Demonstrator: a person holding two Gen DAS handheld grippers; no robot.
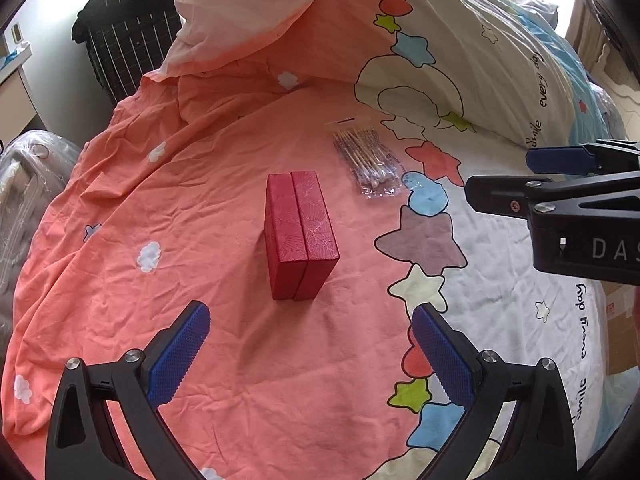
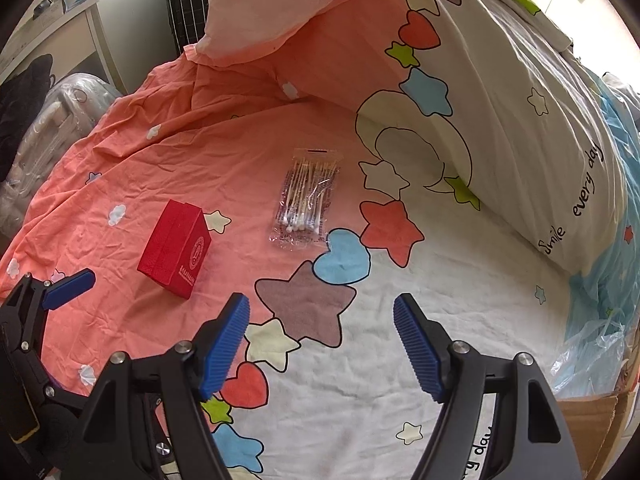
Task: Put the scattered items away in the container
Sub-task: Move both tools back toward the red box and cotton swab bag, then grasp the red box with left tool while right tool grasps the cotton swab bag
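A red box (image 1: 300,236) stands on the pink bedsheet, straight ahead of my left gripper (image 1: 310,344), which is open and empty a short way in front of it. The box also shows in the right wrist view (image 2: 176,254), to the left. A clear bag of cotton swabs (image 2: 306,200) lies flat beyond my right gripper (image 2: 322,336), which is open and empty above the sheet. The bag also shows in the left wrist view (image 1: 370,160), right of the box. The right gripper's fingers (image 1: 496,196) enter the left wrist view from the right.
A folded quilt (image 2: 500,120) with stars and a pink pillow (image 2: 280,8) lie at the back. A cardboard box (image 2: 592,420) with a blue plastic bag (image 2: 588,352) sits off the bed's right edge. A dark bag (image 1: 128,40) and plastic-wrapped bundle (image 1: 28,192) stand left.
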